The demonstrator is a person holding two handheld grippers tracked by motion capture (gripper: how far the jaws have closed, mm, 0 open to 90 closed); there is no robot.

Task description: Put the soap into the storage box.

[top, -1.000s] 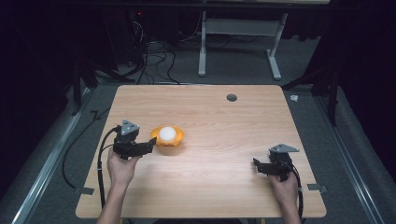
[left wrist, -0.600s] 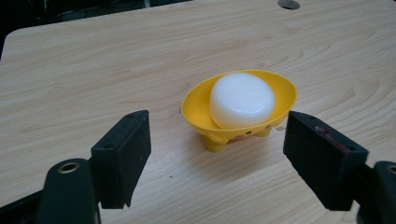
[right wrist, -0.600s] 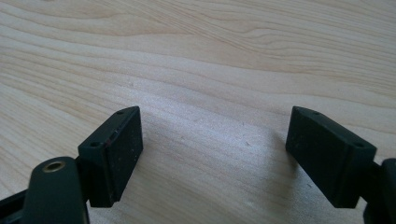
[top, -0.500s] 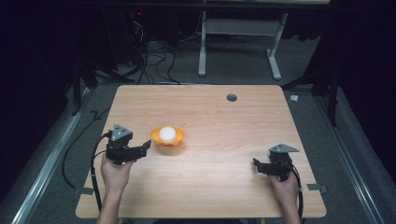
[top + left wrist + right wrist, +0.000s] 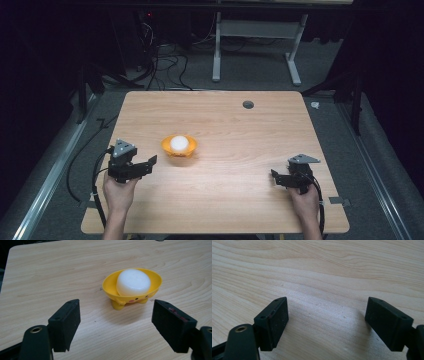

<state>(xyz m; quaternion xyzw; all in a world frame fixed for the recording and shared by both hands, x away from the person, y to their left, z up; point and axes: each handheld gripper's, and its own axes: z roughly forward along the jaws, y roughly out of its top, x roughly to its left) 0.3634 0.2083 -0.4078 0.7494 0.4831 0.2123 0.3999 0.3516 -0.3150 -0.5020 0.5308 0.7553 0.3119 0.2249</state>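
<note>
Wooden table (image 5: 240, 200), dark room around it. Yellow dish (image 5: 179, 147) stands left of centre on small feet, a white round cake (image 5: 179, 143) resting inside it, likely soap, can't confirm.

Left gripper (image 5: 149, 164) sits at about 8 o'clock from the dish, near but apart, jaws spread wide, nothing between them; its own view looks straight at the dish (image 5: 132, 287) and cake (image 5: 133, 282).

Right gripper (image 5: 274, 176) low at the table's 4 o'clock, well apart from the dish, jaws also wide, empty, bare wood (image 5: 322, 277) ahead
</note>
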